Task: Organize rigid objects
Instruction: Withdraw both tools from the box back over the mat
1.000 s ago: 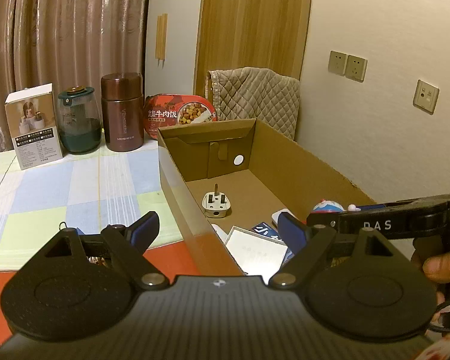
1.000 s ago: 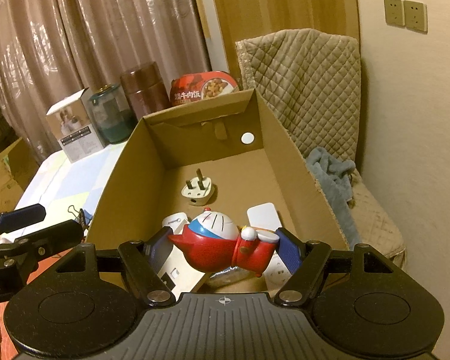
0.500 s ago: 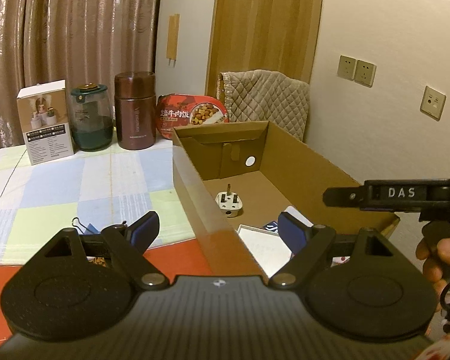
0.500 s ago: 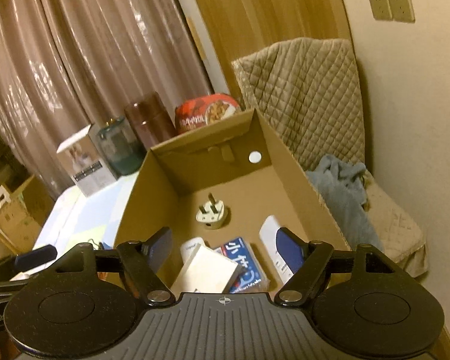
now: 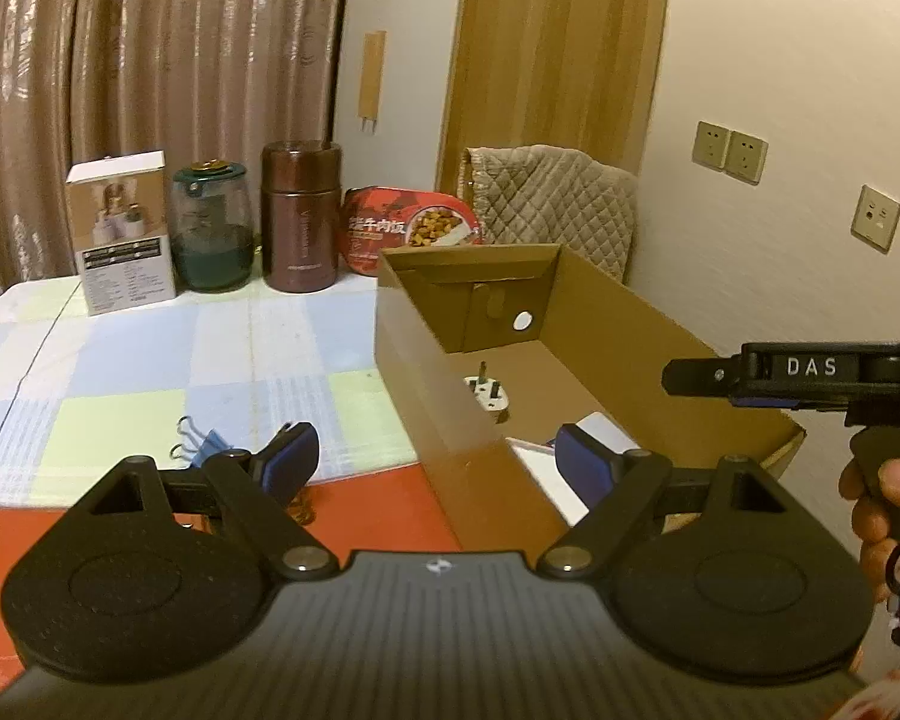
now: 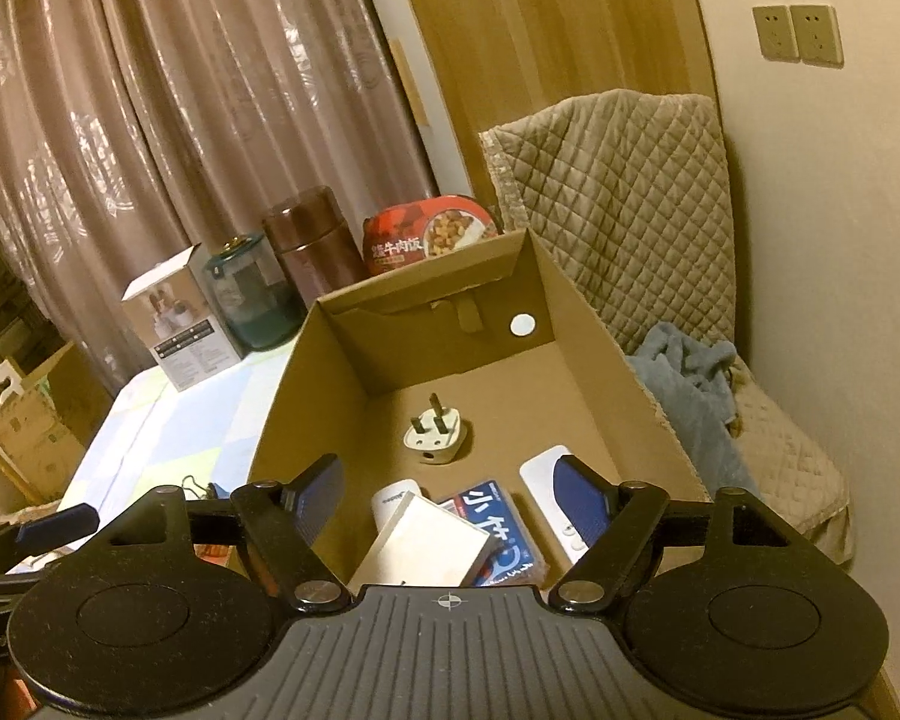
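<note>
While both tools stand with their jaws apart and nothing between them, the scene reads as follows.

Left tool: left tool (image 5: 432, 459) hangs over the near edge of the worktop, its blue pads wide apart, one above the cloth and one above the box's near corner.

Right tool: right tool (image 6: 450, 501) is poised above the near end of the cardboard box (image 6: 576, 300), pads spread and empty; in the left wrist view it enters from the right, held by a hand (image 5: 885, 504).

Cardboard box: open-topped, on the worktop's right side, beside a chair with a quilted cover (image 6: 624, 180).

Inside the box: a white plug adapter (image 6: 436, 438) lies prongs-up near the middle of the floor; nearer the camera lie a white flat box (image 6: 426, 546), a blue packet (image 6: 498, 531) partly under it, a white device (image 6: 555, 474) by the right wall, and a small white cylinder (image 6: 396, 495).

Worktop: a checked cloth (image 5: 150, 360) covers it, with a red mat (image 5: 378, 510) at the near edge; a blue binder clip (image 5: 201, 441) lies on the cloth just ahead of the left tool.

Back row: a white carton (image 5: 123, 231), a green glass jar (image 5: 213, 228), a brown flask (image 5: 300, 216) and a red meal pack (image 5: 411, 228) stand along the curtain side.
</note>
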`<control>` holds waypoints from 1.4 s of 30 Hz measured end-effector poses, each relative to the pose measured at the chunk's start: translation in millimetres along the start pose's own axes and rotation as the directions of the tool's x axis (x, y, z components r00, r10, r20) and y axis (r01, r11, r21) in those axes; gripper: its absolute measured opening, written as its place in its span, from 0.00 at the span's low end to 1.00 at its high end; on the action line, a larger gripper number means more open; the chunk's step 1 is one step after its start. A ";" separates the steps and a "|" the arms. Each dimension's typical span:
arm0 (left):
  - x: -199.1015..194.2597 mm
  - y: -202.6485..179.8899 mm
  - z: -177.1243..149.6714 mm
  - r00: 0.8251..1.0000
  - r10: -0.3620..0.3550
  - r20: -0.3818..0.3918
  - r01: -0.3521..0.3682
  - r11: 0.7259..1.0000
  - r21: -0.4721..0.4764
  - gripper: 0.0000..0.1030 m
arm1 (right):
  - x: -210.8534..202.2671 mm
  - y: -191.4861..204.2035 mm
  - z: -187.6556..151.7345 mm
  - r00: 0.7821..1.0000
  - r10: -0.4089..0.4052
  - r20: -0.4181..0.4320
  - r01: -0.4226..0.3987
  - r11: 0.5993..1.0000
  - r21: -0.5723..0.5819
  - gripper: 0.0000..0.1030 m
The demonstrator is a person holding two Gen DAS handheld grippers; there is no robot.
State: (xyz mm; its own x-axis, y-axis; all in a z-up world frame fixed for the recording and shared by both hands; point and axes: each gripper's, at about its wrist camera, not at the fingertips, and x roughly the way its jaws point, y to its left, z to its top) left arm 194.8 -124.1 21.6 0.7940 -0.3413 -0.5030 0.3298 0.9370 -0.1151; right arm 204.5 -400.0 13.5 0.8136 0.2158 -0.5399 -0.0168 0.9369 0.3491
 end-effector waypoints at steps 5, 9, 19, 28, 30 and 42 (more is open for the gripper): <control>-14.3 12.8 -7.3 1.000 0.030 0.005 -0.030 0.999 -0.019 0.81 | -1.9 10.0 0.8 1.000 0.005 0.014 -0.005 1.000 -0.024 0.72; -29.7 29.3 -14.0 0.998 0.065 0.007 -0.065 0.997 -0.030 0.81 | -5.3 21.4 -0.4 0.999 0.020 0.035 -0.019 0.999 -0.046 0.72; -70.3 82.7 -26.5 0.982 0.189 0.004 -0.188 0.981 -0.050 0.81 | -15.3 81.9 -6.9 0.983 0.125 0.136 -0.098 0.977 -0.188 0.72; -99.7 129.3 -42.5 0.958 0.285 -0.019 -0.286 0.957 -0.039 0.81 | -6.5 165.1 -42.8 0.958 0.281 0.059 -0.241 0.897 -0.370 0.72; -104.1 139.6 -47.3 0.954 0.300 -0.023 -0.301 0.953 -0.041 0.81 | -0.5 183.7 -55.6 0.955 0.294 0.021 -0.258 0.868 -0.424 0.72; -110.4 193.9 -84.4 0.930 0.361 -0.075 -0.367 0.923 -0.113 0.81 | 41.8 219.6 -94.5 0.959 0.255 -0.126 -0.284 0.818 -0.500 0.72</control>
State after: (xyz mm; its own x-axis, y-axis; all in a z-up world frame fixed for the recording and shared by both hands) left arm 128.0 101.6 -17.5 0.8189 0.0262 -0.5733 -0.0446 0.9988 -0.0179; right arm 179.9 -159.2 -4.8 0.7023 0.4808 -0.5250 -0.5352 0.8429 0.0559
